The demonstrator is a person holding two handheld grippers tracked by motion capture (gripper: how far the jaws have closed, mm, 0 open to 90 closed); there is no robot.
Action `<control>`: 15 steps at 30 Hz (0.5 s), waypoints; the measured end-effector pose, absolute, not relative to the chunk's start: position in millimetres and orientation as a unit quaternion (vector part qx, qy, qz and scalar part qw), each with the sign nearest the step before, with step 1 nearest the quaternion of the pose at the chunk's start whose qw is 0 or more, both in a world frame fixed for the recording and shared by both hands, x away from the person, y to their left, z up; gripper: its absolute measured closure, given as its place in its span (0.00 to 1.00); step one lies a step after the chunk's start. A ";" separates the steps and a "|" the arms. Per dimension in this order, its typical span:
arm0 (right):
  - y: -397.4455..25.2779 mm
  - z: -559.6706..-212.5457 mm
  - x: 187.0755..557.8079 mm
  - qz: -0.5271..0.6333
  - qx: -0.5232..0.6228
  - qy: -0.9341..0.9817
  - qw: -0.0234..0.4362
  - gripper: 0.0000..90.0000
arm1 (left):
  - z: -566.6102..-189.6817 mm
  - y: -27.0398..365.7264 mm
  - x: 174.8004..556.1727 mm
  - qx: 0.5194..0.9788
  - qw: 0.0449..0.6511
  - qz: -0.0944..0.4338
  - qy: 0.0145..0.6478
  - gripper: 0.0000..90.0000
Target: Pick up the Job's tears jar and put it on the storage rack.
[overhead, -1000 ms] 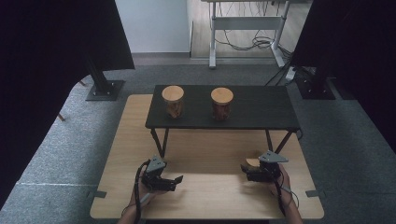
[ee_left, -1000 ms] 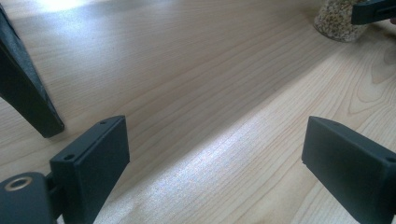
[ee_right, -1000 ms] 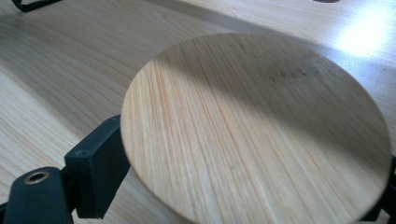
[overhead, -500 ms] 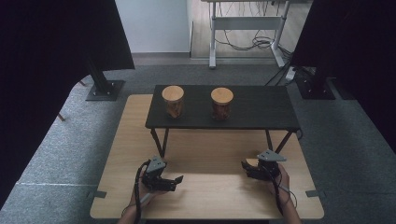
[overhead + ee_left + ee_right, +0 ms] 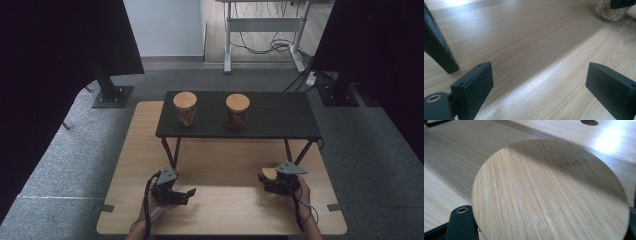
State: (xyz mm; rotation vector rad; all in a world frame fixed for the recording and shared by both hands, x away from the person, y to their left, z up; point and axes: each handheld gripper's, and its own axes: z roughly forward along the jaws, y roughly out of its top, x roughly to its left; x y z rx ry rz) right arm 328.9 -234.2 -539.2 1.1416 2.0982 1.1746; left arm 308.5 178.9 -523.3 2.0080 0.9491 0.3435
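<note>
My right gripper clamps a round-lidded bamboo-topped glass jar on the pale wooden table. My left gripper rests spread, empty. Ahead, two lidded jars top the black bench, its leg near my left.

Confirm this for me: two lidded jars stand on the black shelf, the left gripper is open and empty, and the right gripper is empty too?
Not quite. The right gripper is shut on a jar with a wooden lid, as the right gripper view shows. The rest holds.
</note>
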 end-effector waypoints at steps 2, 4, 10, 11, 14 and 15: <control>-234.4 -536.8 326.4 0.432 0.414 0.765 0.238 0.27 | -523.1 179.0 308.4 0.805 0.433 0.138 0.381 0.08; -234.8 -534.6 324.2 0.436 0.412 0.764 0.237 0.27 | -522.8 179.1 308.3 0.805 0.434 0.138 0.381 0.08; -234.4 -529.3 318.4 0.443 0.405 0.764 0.236 0.27 | -522.3 179.8 308.5 0.804 0.434 0.139 0.381 0.08; -234.1 -528.8 317.7 0.444 0.404 0.764 0.236 0.27 | -522.2 180.0 308.6 0.804 0.434 0.139 0.381 0.08; -233.5 -527.8 316.2 0.445 0.402 0.765 0.236 0.27 | -522.2 180.2 308.6 0.804 0.435 0.139 0.382 0.08; -233.3 -527.5 315.8 0.446 0.401 0.765 0.236 0.27 | -522.2 180.3 308.6 0.804 0.434 0.139 0.381 0.08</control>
